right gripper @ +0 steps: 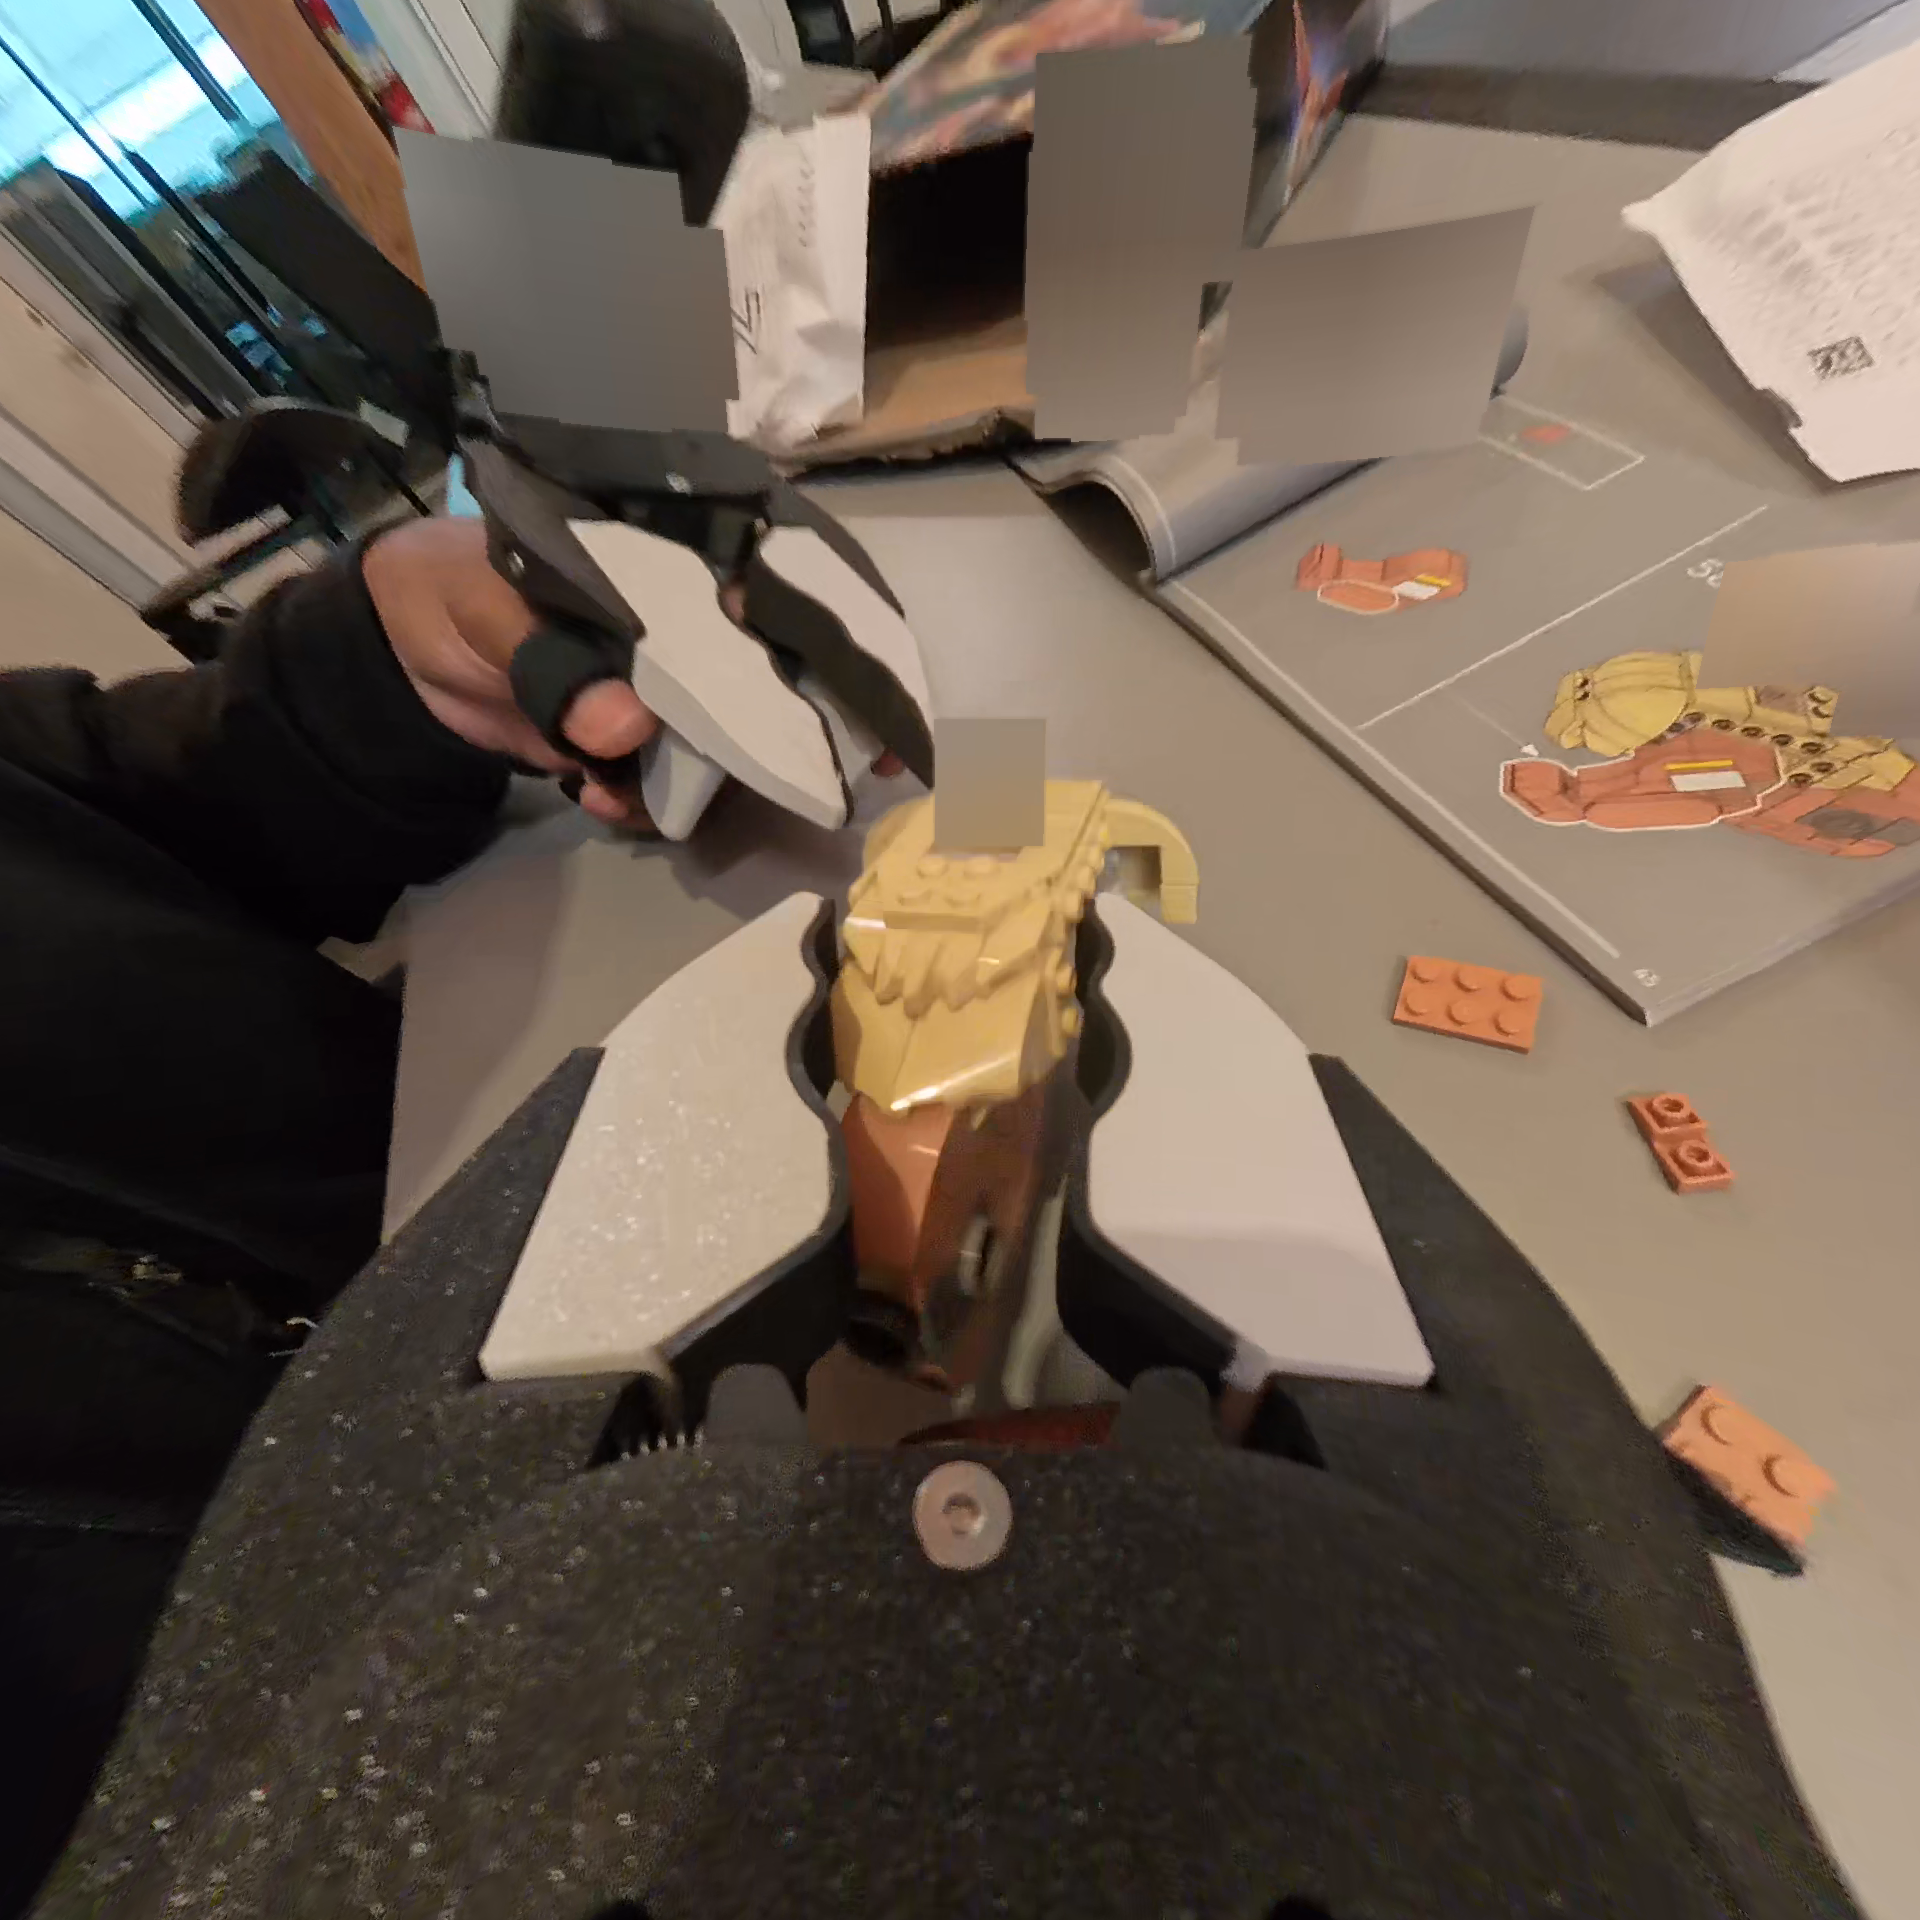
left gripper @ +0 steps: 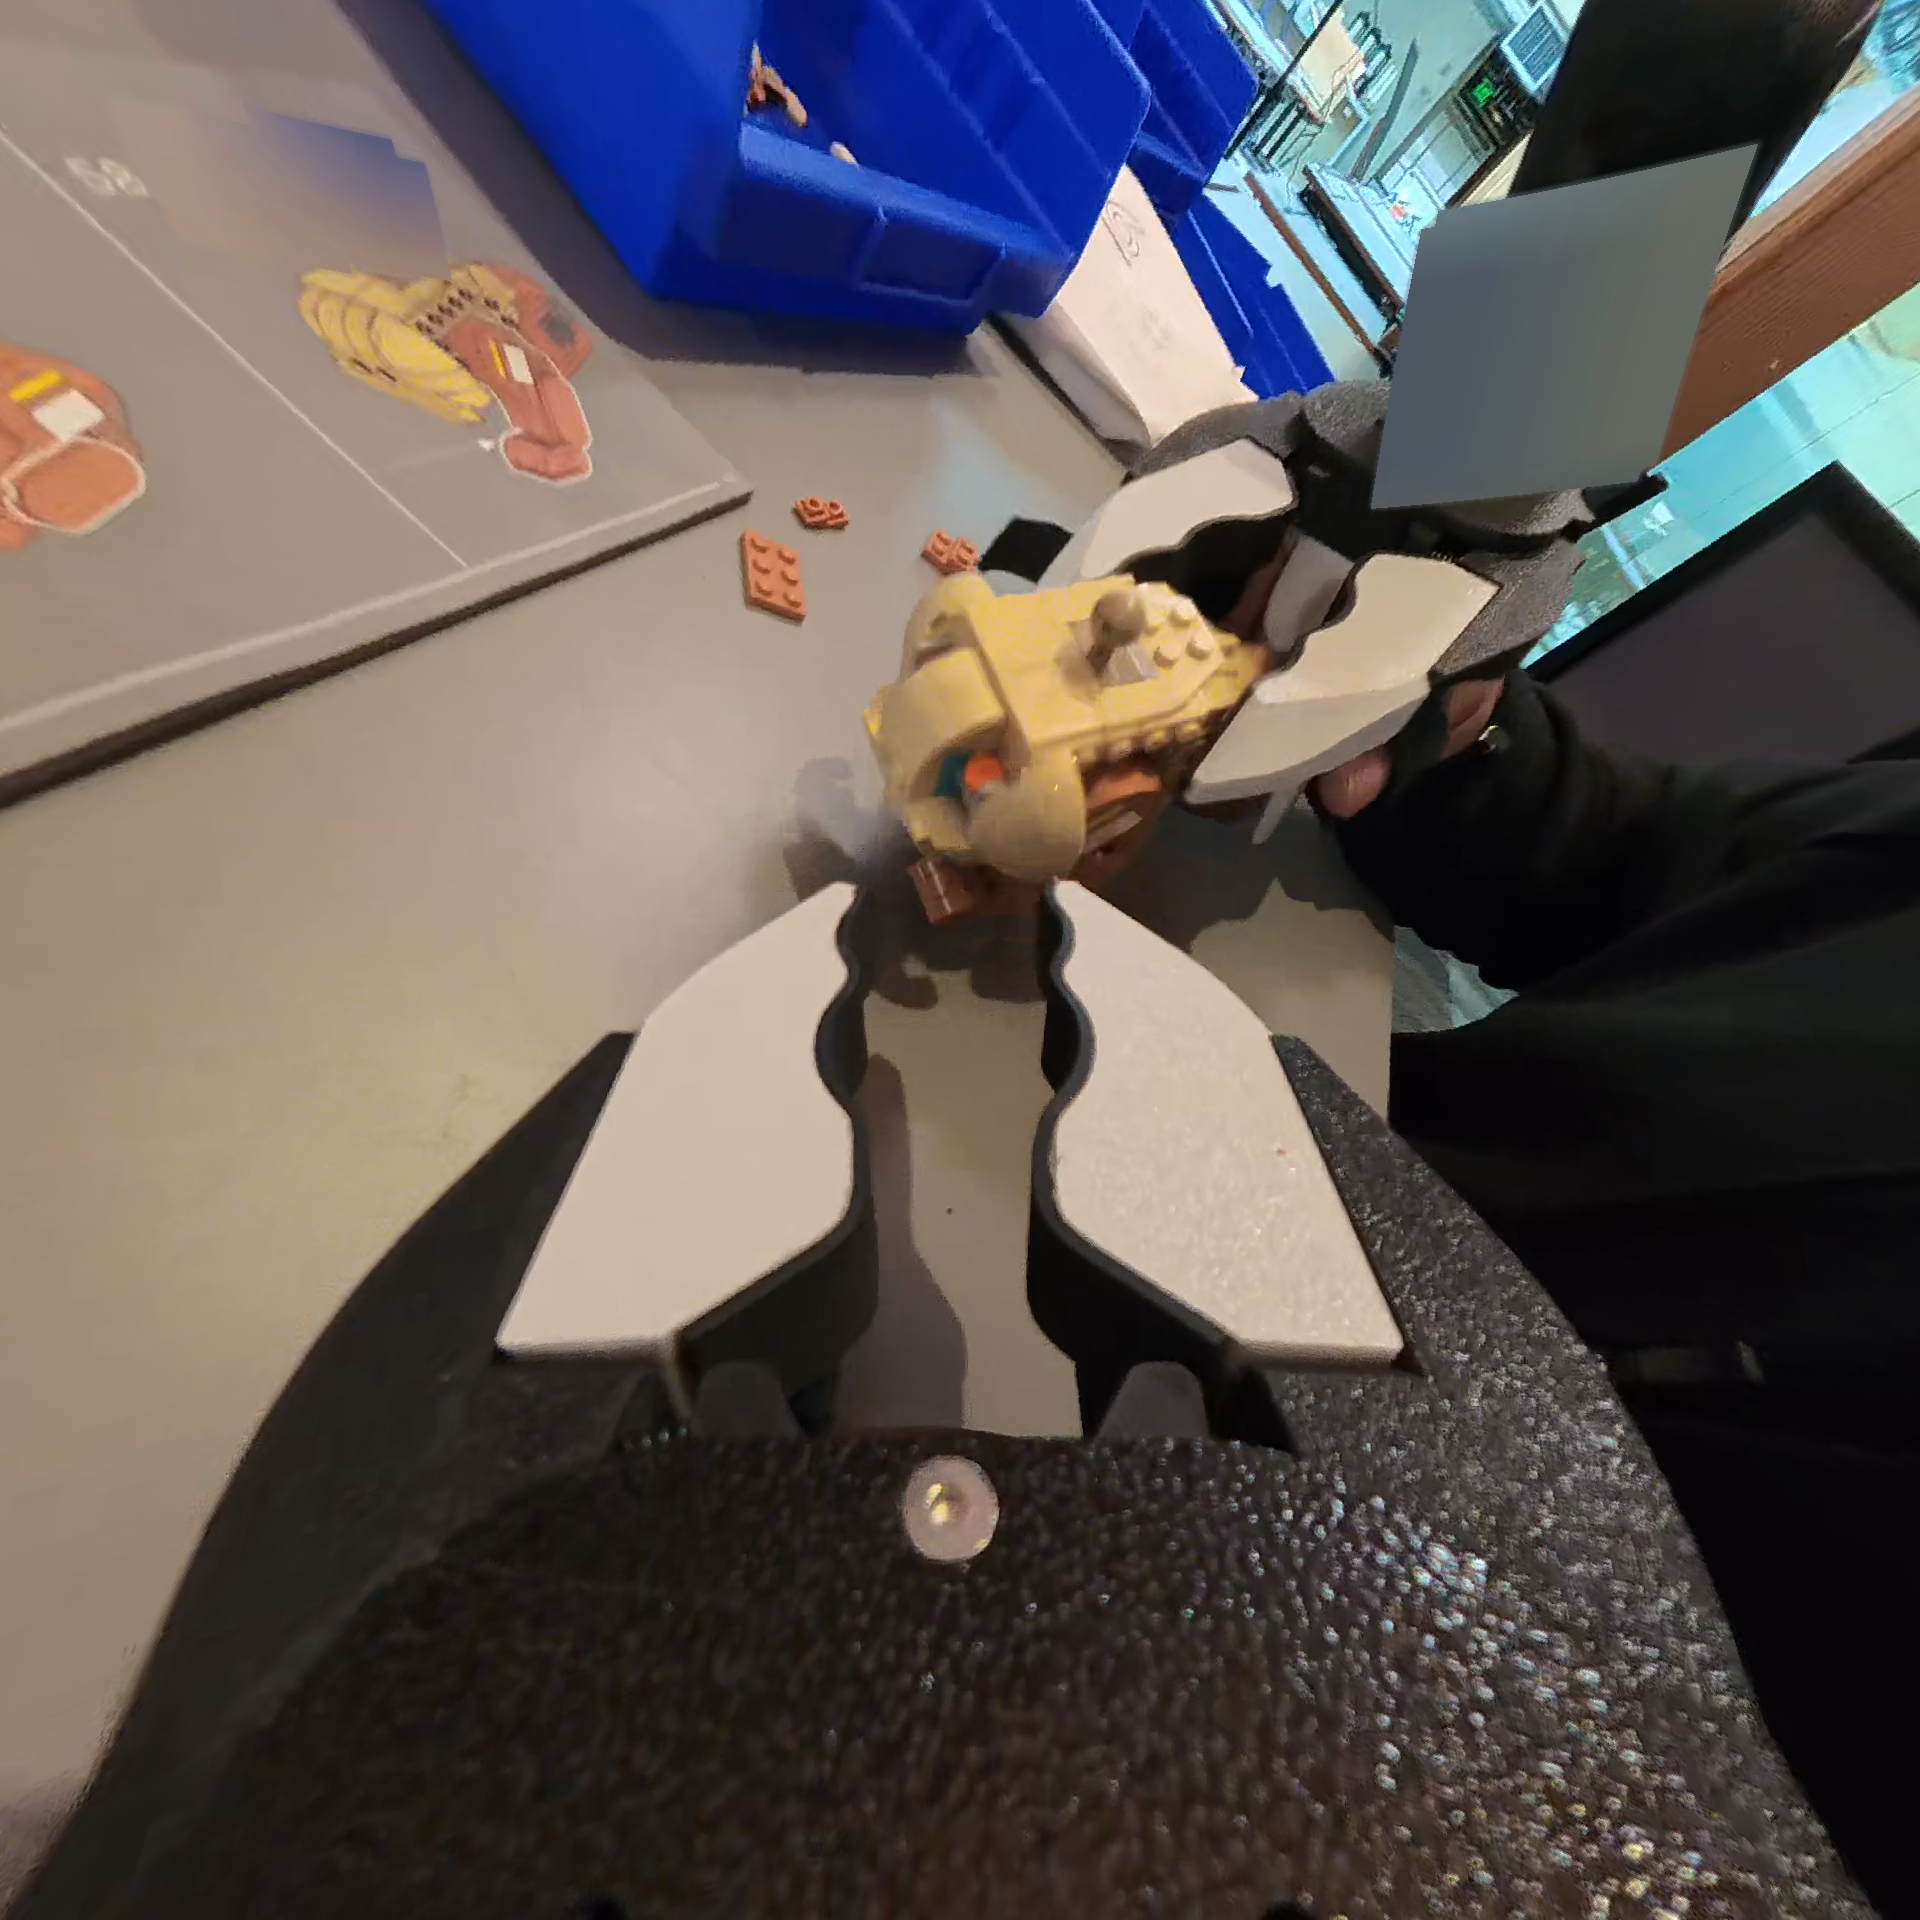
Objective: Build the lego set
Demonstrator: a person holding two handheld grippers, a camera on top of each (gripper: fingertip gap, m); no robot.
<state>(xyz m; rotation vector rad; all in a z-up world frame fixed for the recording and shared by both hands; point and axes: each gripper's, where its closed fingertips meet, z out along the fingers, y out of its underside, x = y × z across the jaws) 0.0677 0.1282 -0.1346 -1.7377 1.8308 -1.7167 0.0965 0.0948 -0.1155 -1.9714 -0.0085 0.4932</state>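
My right gripper (right gripper: 956, 935) is shut on a tan and brown brick model (right gripper: 956, 997) and holds it above the grey table (right gripper: 1299, 1195), with a pad pressed on each side. In the left wrist view the model (left gripper: 1039, 717) hangs from that gripper (left gripper: 1164, 686) at centre right. My left gripper (left gripper: 951, 904) is open just below the model's front end. A small brown piece (left gripper: 940, 896) on the model's underside sits between the fingertips, and the pads do not press on it. In the right wrist view the left gripper (right gripper: 878, 784) is just beyond the model's far end.
An open instruction booklet (left gripper: 312, 447) (right gripper: 1558, 748) lies on the table. Loose brown plates (left gripper: 774, 575) (right gripper: 1467, 1003) (right gripper: 1680, 1141) (right gripper: 1745, 1465) lie beside it. Blue bins (left gripper: 831, 156) stand behind. A cardboard box (right gripper: 935, 312) and a white printed sheet (right gripper: 1818, 260) are farther off. My hands' fingertips stand some 6 cm from each other.
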